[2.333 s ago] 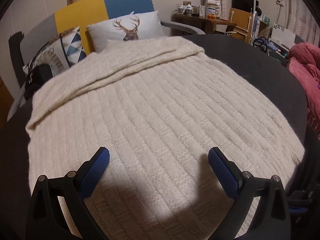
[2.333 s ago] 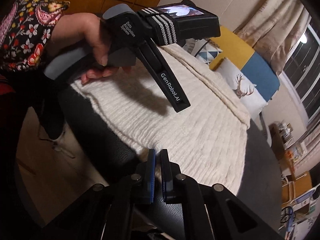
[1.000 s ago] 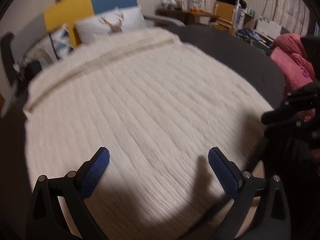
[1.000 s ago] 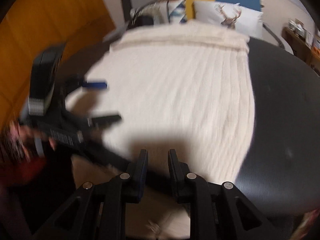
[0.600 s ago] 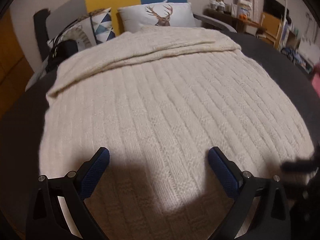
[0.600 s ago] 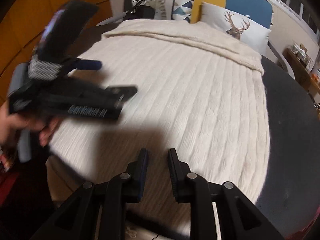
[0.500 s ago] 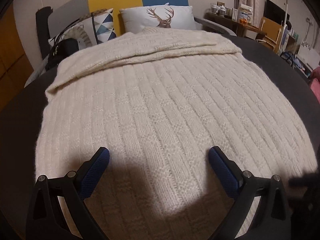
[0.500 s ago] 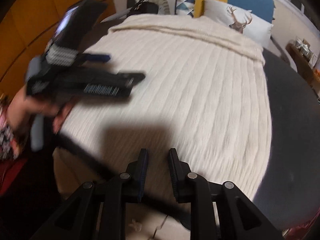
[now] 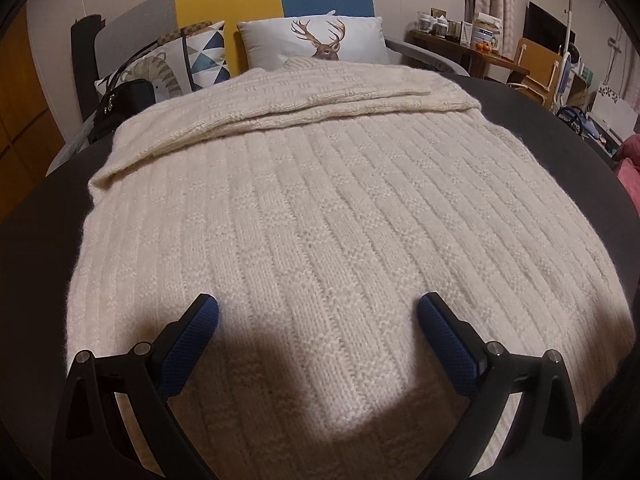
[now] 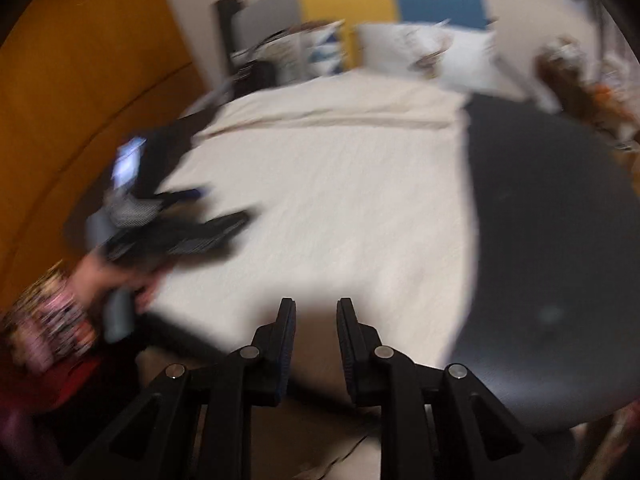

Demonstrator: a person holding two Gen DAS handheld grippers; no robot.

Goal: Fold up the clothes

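Since the earlier frame, left gripper (image 9: 318,320) is settling wide open over the cream sweater (image 9: 320,208), straddling its near hem for pickup; right gripper (image 10: 316,320) is hovering slightly parted, empty.

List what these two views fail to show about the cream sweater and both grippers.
- Sweater near hem: left wrist view, under the left gripper and its shadow.
- Sleeve layout: folded at the far end, unclear.
- Right wrist view: motion blur smears everything.
- Right gripper: jaws narrowly apart, nothing between them.
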